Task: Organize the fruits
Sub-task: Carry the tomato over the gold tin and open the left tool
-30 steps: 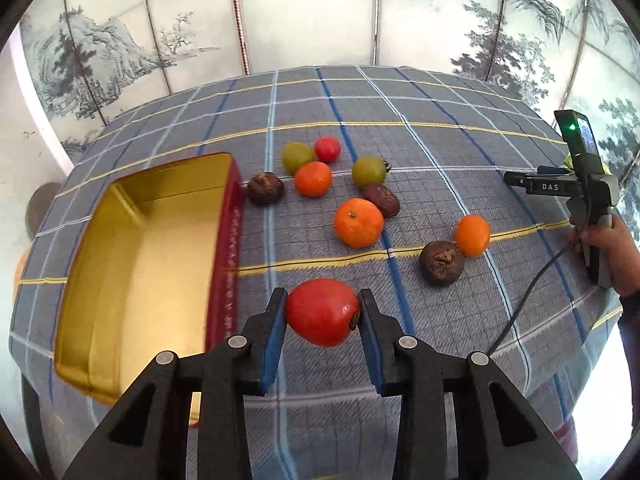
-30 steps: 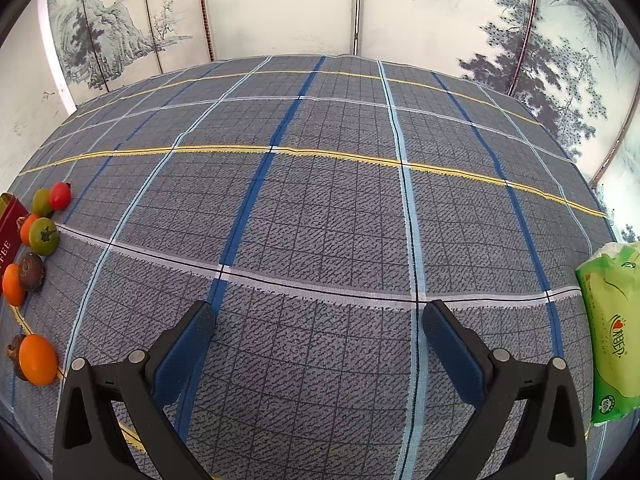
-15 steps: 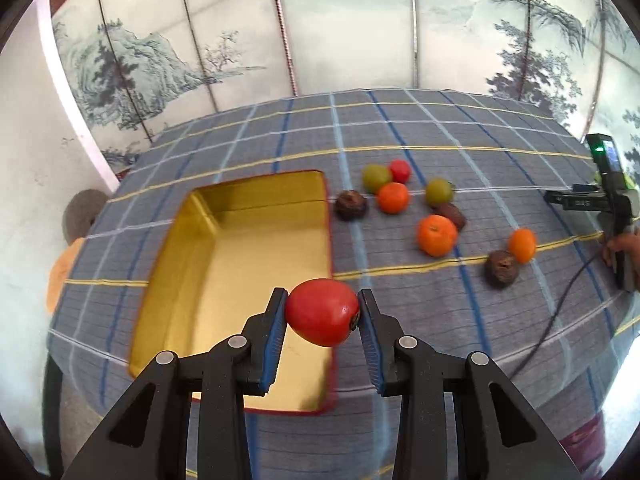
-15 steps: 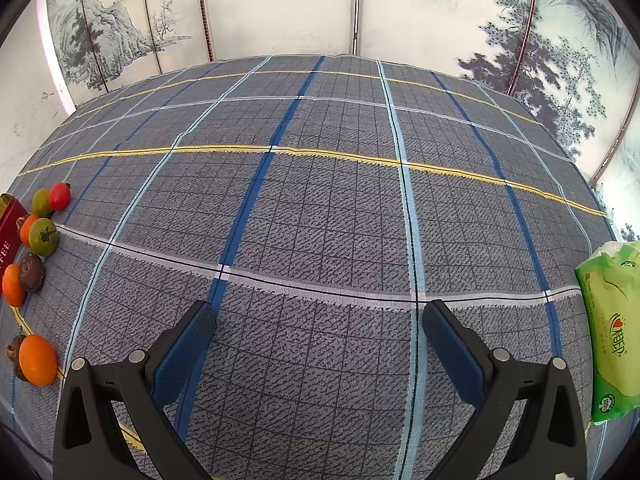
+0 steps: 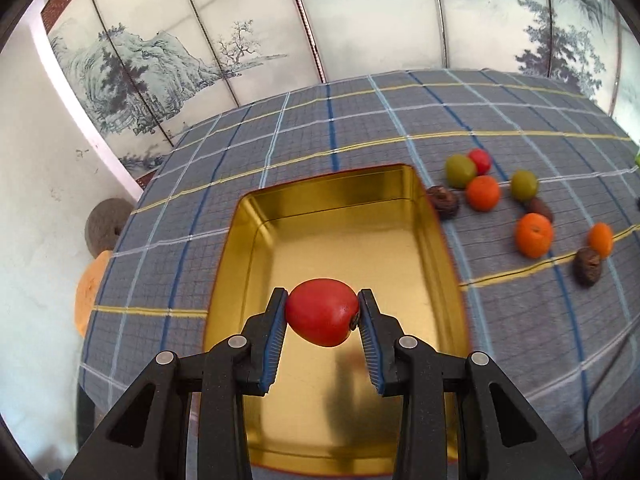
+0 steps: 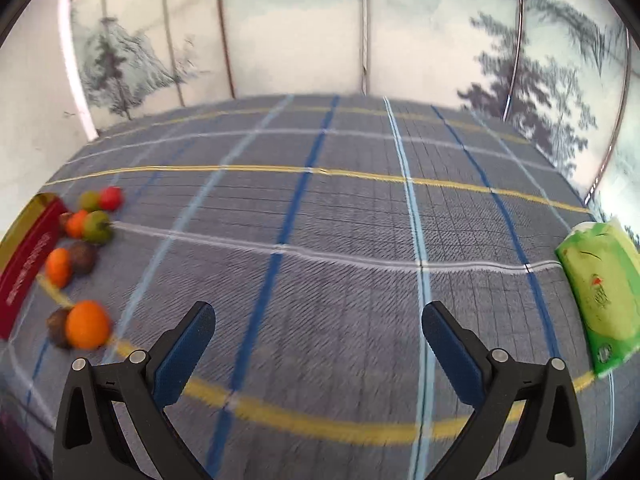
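red tomato (image 5: 322, 312) pinched between the blue pads of the left gripper (image 5: 322, 314), both pads pressing on its sides, so it's got a firm hold. it hangs over the near half of the gold tin (image 5: 256, 240), an open box with a shiny gold inside and red outer walls, sitting on the grey plaid tablecloth (image 5: 520, 332). nothing else inside the tin that i can see, just a dark shadow on the floor of it

rest of the fruit is scattered on the cloth to the right of the tin: a small red one (image 5: 479, 161) touching a green one (image 5: 461, 171), an orange one (image 5: 483, 193) just below those, a dark brown wrinkly one (image 5: 442, 202) right beside the tin's corner, another green one (image 5: 524, 185), a bigger orange (image 5: 533, 235), a small orange (image 5: 600, 239) and another brown one (image 5: 587, 266) touching it

right gripper (image 6: 319, 334) has its jaws spread wide with nothing between them, just bare cloth underneath. its view is blurry. fruit pile sits far off to its left, and a green packet of wipes (image 6: 602, 296) lies near the right edge of the table
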`<action>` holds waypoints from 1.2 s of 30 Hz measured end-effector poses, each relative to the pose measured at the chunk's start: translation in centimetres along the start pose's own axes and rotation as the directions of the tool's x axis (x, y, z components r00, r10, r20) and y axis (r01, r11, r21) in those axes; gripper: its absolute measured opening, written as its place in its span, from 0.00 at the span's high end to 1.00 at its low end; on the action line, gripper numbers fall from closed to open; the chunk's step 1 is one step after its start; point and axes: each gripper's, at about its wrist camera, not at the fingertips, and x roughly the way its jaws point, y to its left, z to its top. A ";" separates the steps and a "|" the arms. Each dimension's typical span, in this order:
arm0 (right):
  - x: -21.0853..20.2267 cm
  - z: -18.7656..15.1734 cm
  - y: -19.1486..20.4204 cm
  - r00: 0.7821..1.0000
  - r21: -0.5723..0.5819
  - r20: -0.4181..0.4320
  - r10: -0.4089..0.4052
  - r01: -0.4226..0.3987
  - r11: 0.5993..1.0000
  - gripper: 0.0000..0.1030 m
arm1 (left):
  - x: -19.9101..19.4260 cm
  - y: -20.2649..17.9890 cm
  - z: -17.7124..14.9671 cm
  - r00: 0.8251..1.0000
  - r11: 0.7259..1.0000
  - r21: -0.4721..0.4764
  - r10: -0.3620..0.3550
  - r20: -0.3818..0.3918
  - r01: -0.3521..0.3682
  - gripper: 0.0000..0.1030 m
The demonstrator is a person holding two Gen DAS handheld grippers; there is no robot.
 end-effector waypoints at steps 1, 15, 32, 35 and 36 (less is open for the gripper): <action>-0.9 -0.3 0.5 1.000 -0.004 0.021 0.017 -0.017 1.000 0.00 | 0.5 0.2 0.2 1.000 1.000 0.016 0.003 -0.007 -0.003 0.65; -7.6 -2.1 11.2 0.980 -0.263 0.047 0.194 -0.176 0.949 0.00 | 6.0 2.0 2.6 0.997 0.994 0.110 0.012 -0.072 -0.004 0.65; -7.2 -3.4 14.8 0.974 -0.353 -0.019 0.224 -0.216 0.910 0.00 | 9.8 2.7 5.3 0.991 0.993 0.120 0.027 -0.129 -0.011 0.64; -7.2 -3.2 14.9 0.971 -0.352 -0.023 0.237 -0.230 0.907 0.00 | 10.3 2.6 5.5 0.990 0.991 0.127 0.043 -0.132 -0.027 0.63; -7.1 -3.2 15.0 0.970 -0.353 -0.025 0.240 -0.234 0.906 0.00 | 10.5 2.6 5.5 0.990 0.992 0.125 0.044 -0.133 -0.027 0.63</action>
